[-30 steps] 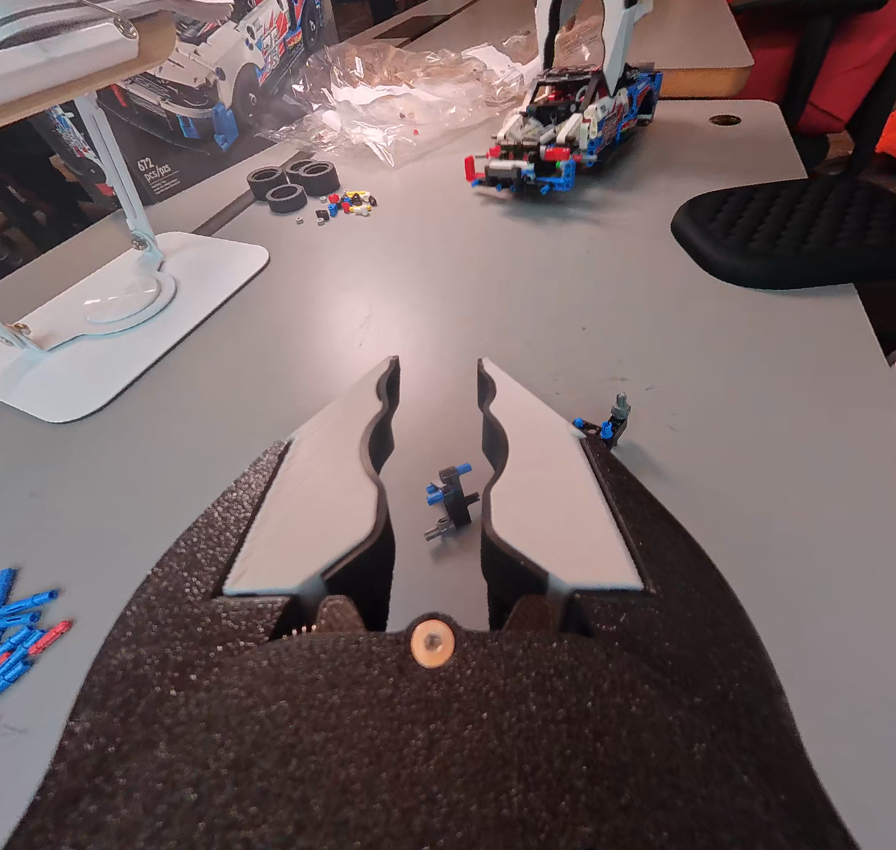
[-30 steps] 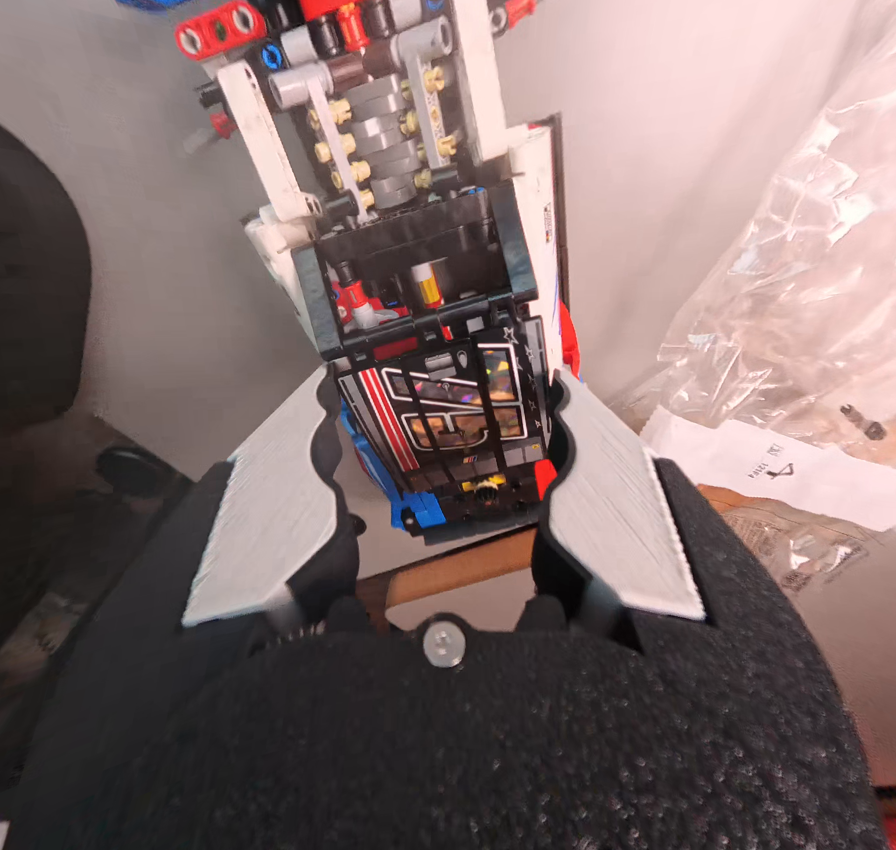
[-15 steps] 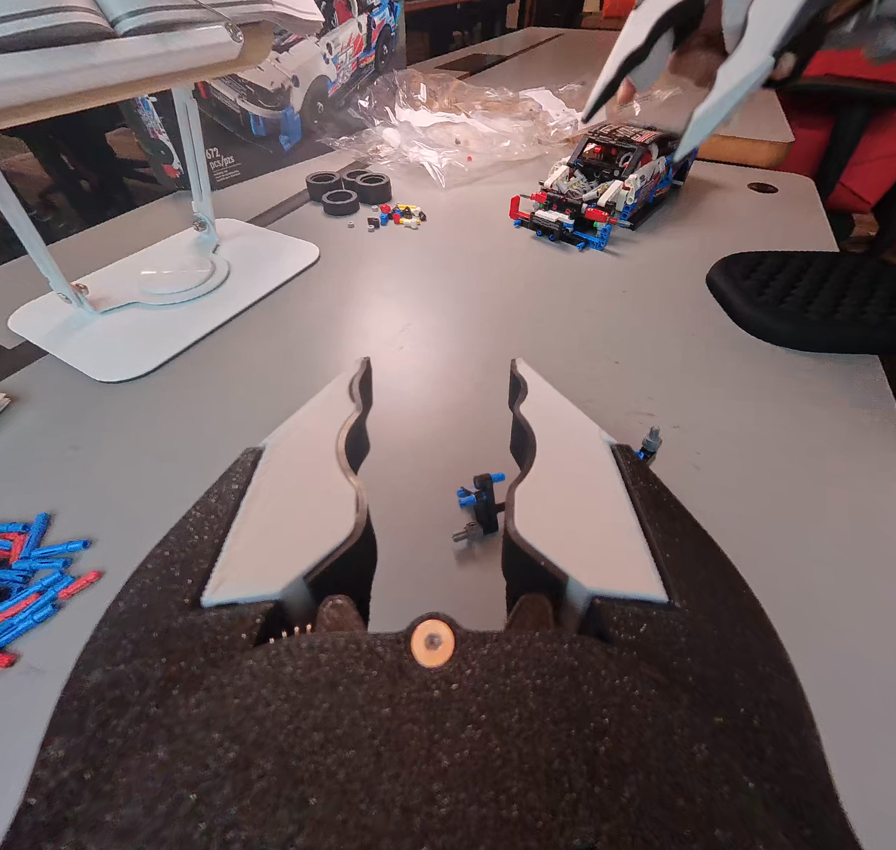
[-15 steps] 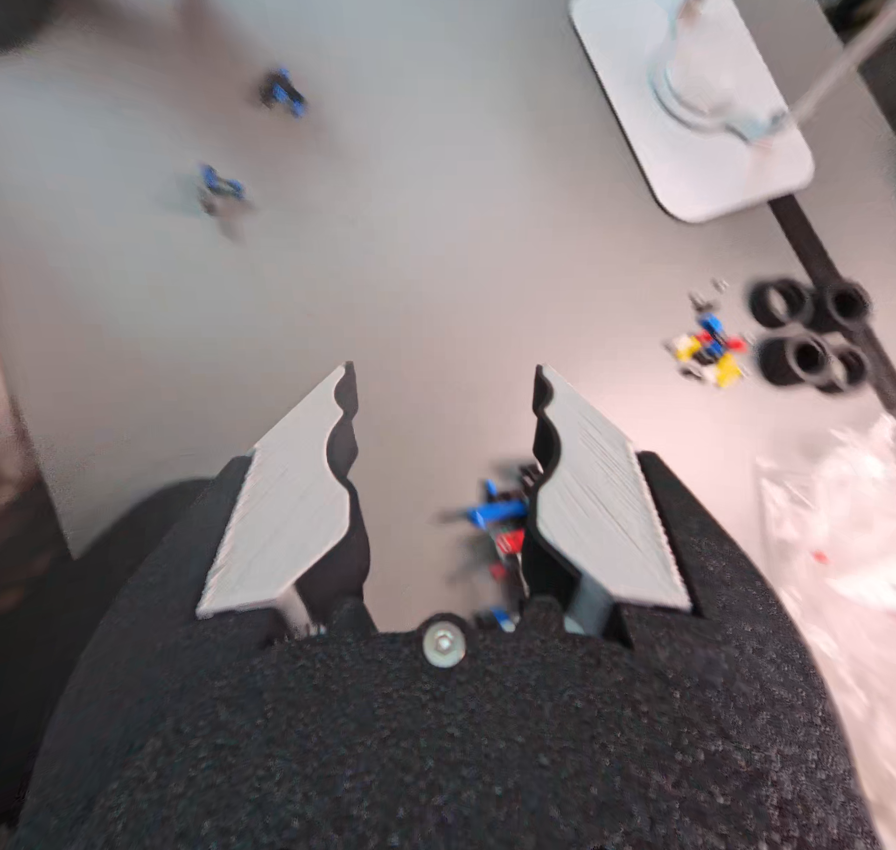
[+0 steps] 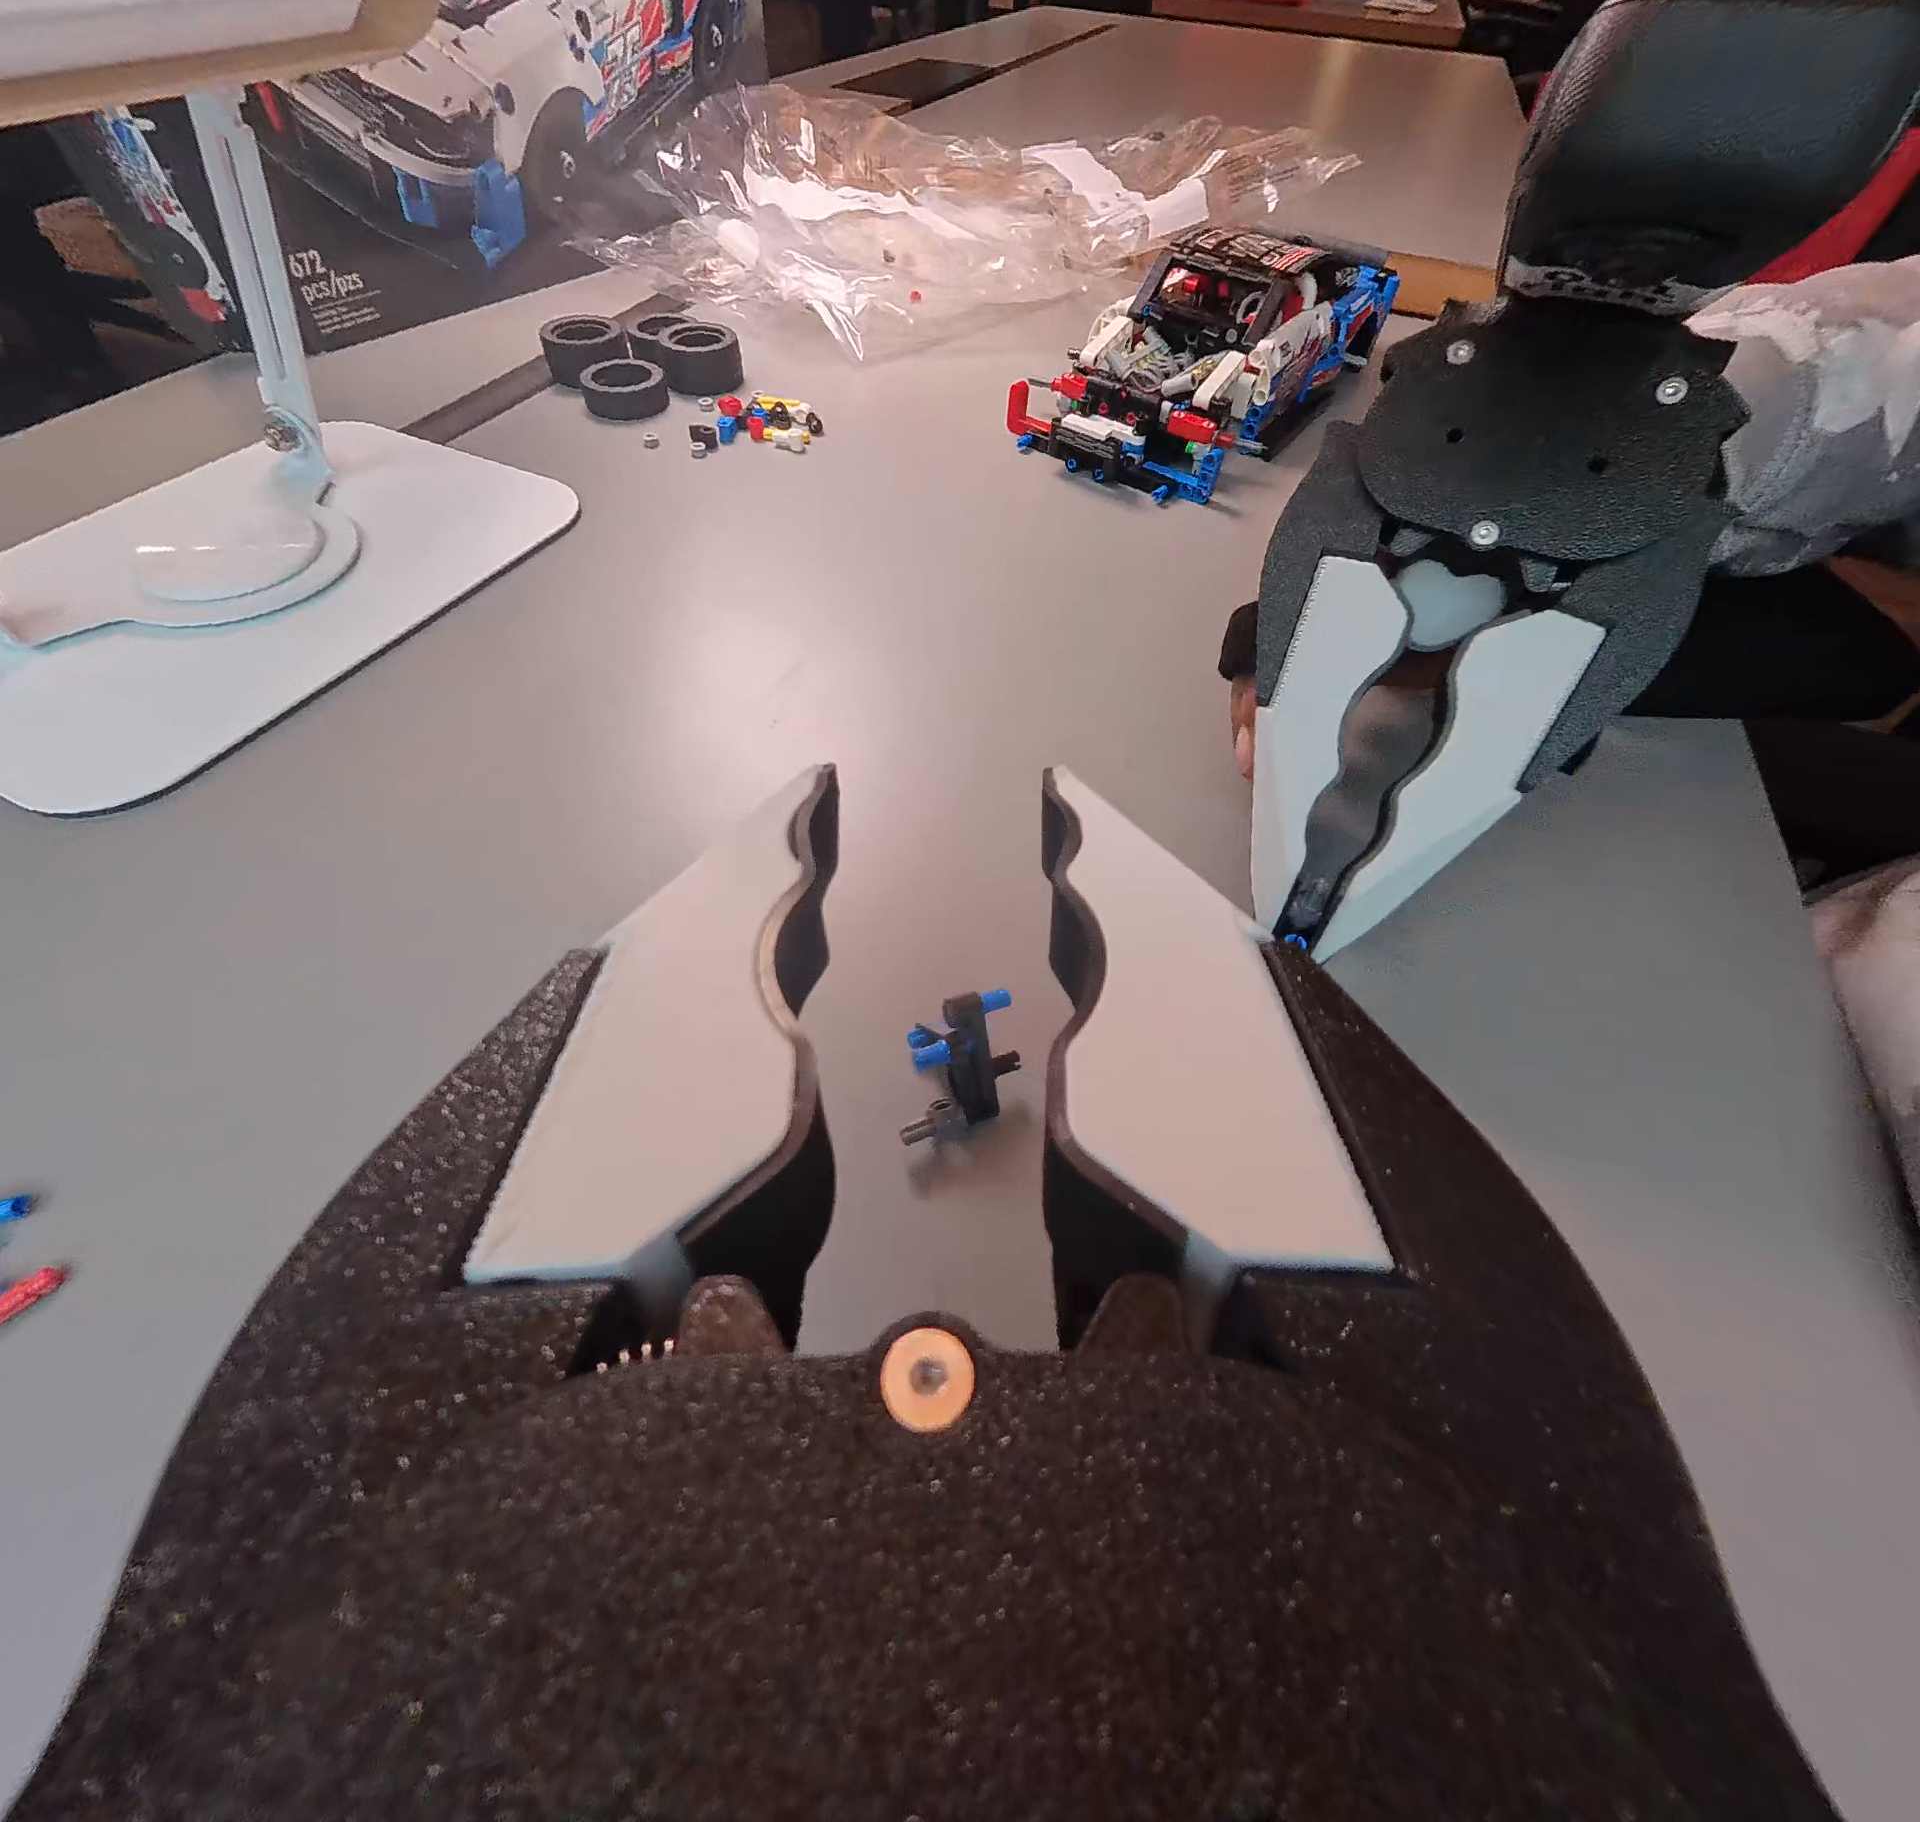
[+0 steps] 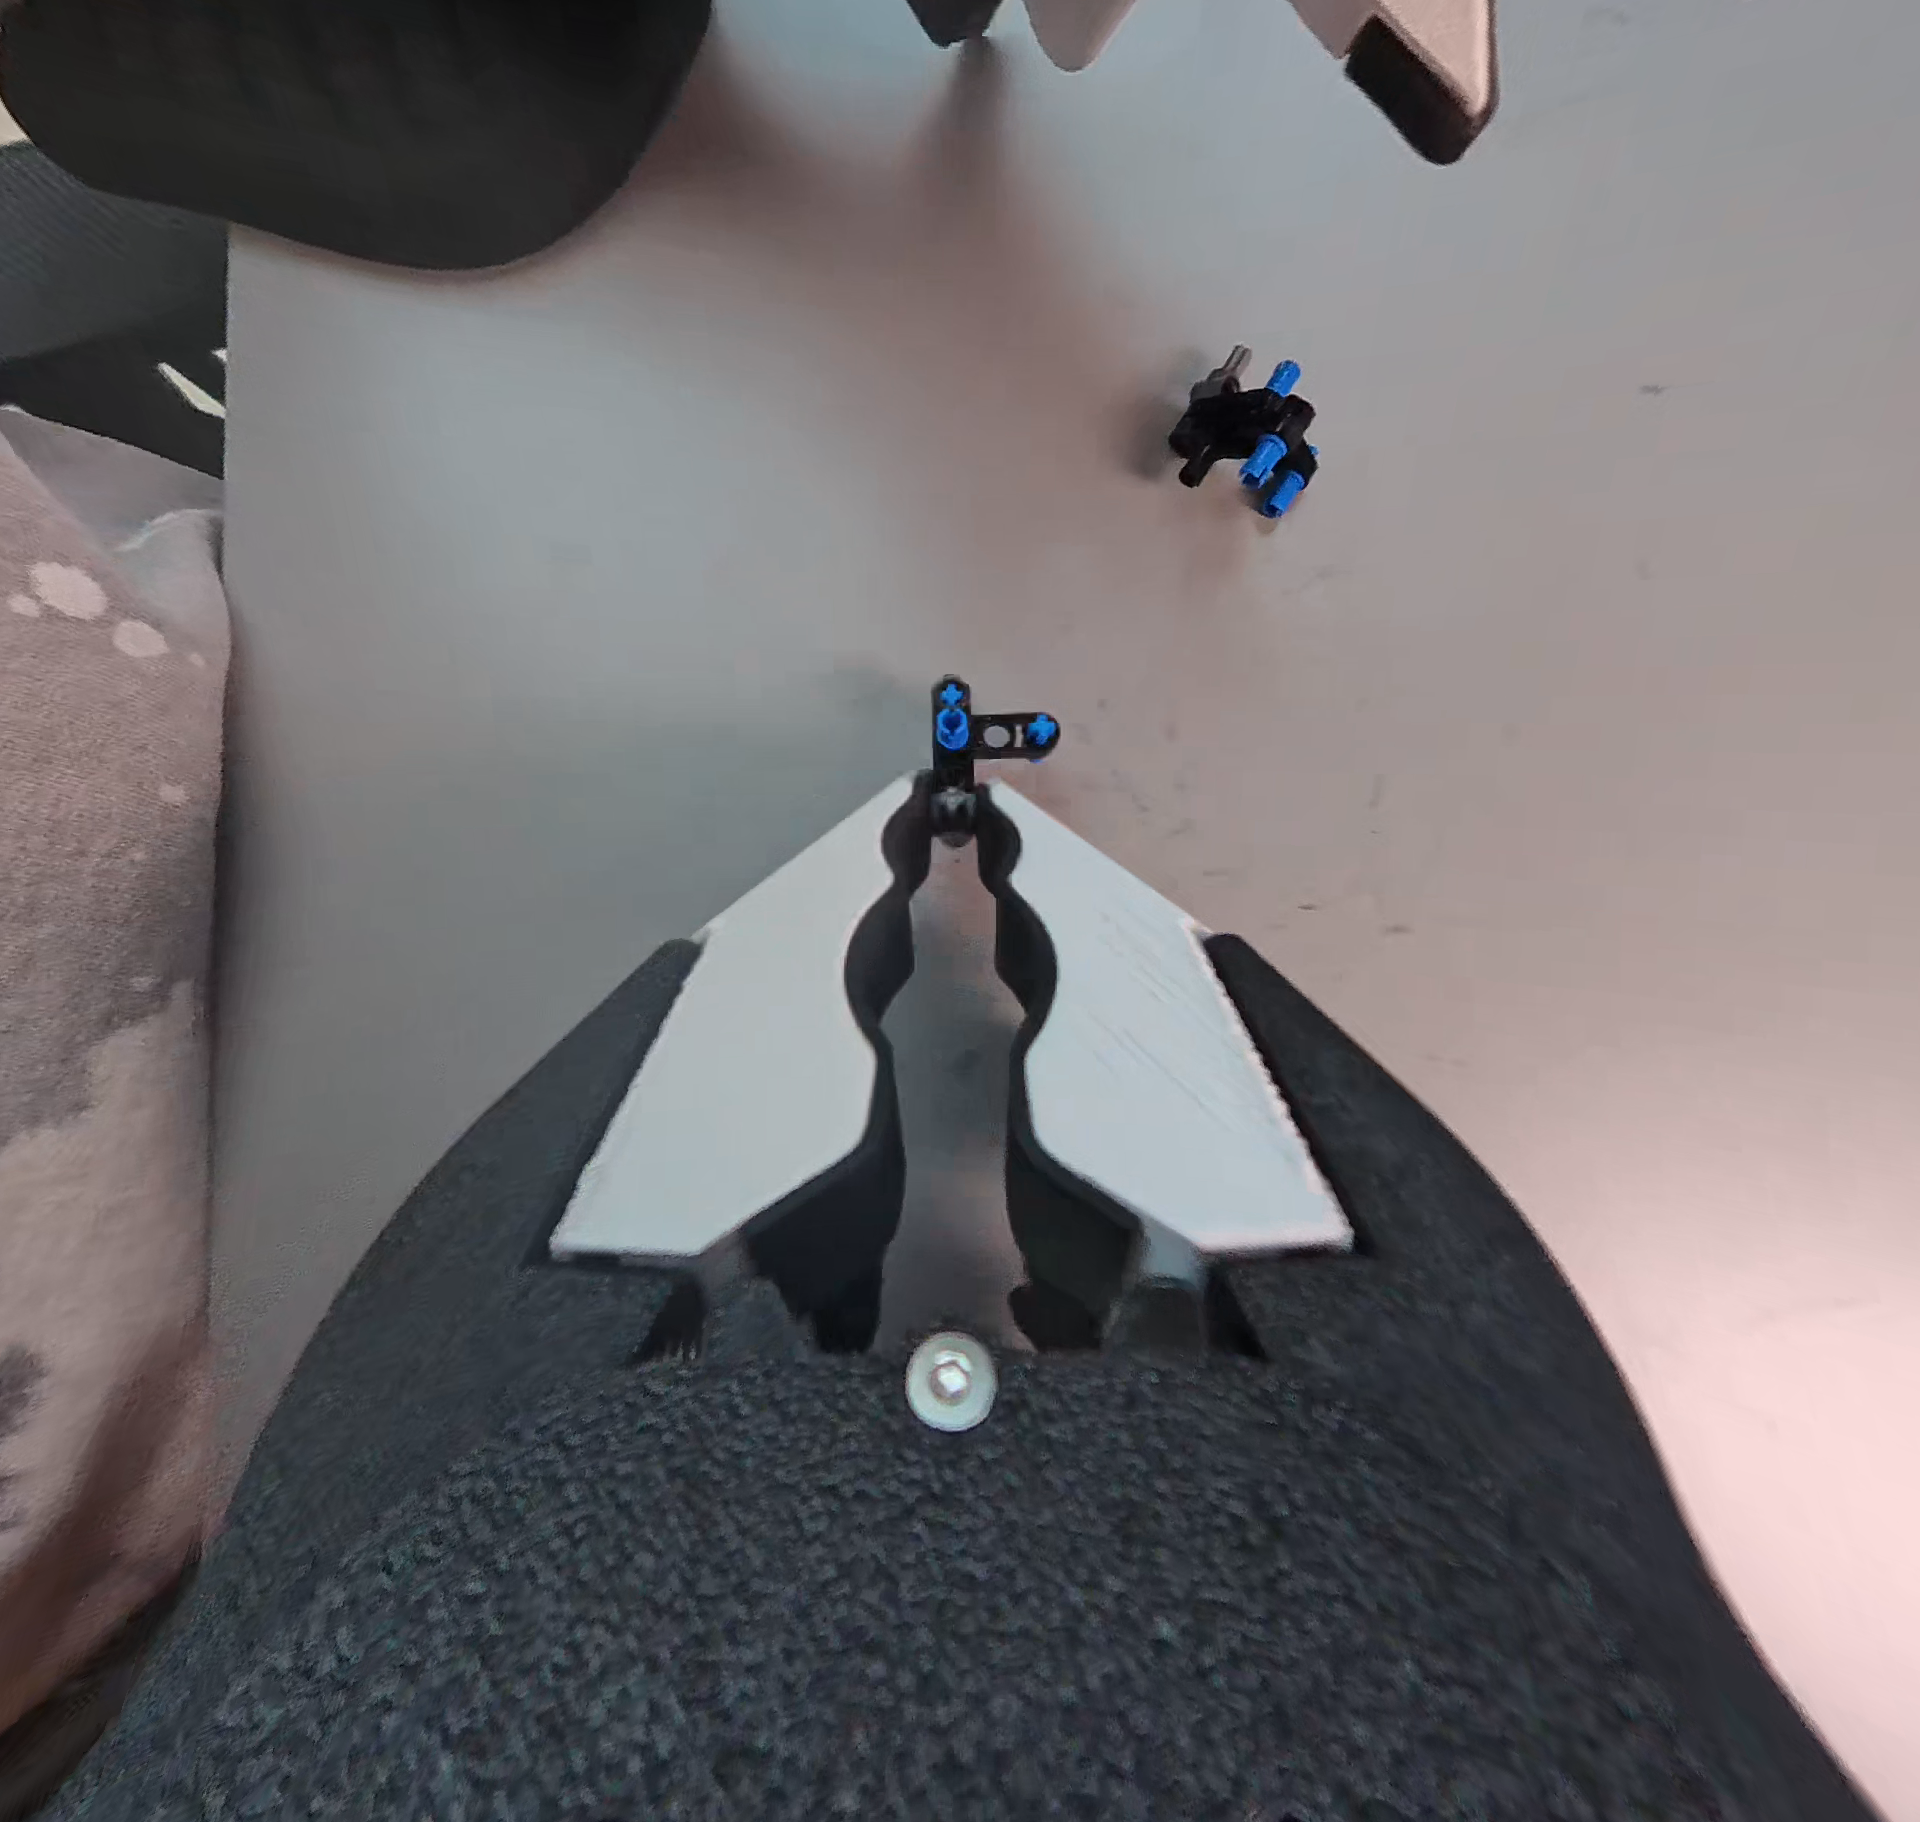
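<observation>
The right gripper [image 6: 954, 798] is seen closed on a small black piece with blue pins [image 6: 982, 733], pinched at the fingertips just above the grey table [image 6: 623, 577]. The left gripper [image 5: 940, 796] is held open, its jaws set wide apart, with a second black-and-blue piece [image 5: 961, 1060] lying on the table between them, touched by neither finger. Farther back on the table a toy car [image 5: 1205, 359], four black tyres [image 5: 644, 354], a heap of small parts [image 5: 753, 418] and clear plastic bags [image 5: 914, 203] are seen.
</observation>
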Tool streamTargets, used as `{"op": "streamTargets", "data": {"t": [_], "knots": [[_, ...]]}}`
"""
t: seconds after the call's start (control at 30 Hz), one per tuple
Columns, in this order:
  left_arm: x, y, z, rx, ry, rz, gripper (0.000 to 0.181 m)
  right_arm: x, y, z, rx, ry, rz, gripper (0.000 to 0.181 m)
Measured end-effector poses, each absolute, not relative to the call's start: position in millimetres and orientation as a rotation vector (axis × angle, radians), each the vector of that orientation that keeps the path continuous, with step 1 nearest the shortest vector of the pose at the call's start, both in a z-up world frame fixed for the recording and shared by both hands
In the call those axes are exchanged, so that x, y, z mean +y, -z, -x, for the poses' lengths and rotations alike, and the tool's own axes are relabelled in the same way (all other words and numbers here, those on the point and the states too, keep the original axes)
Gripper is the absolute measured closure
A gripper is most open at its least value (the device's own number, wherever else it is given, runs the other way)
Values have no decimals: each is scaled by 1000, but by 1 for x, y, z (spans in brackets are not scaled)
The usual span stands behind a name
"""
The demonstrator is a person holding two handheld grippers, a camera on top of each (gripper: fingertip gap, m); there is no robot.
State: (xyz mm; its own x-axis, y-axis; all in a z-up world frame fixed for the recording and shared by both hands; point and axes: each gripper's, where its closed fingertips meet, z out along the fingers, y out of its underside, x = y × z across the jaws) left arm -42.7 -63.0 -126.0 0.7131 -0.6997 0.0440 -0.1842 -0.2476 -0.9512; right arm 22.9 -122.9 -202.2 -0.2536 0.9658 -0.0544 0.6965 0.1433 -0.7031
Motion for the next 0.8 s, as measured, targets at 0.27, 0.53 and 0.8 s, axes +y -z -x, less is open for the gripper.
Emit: {"op": "streamTargets", "data": {"t": [0.27,0.53,0.8], "knots": [[-77,90,26,620,908,1616,141,-86,88,-5,-1370,-1542,1437,174],[-74,43,2,461,1188,1475,154,-77,45,4,-1119,-1801,1210,174],[-61,61,-12,421,1259,1581,167,-67,75,0,-1273,-1458,1209,174]]}}
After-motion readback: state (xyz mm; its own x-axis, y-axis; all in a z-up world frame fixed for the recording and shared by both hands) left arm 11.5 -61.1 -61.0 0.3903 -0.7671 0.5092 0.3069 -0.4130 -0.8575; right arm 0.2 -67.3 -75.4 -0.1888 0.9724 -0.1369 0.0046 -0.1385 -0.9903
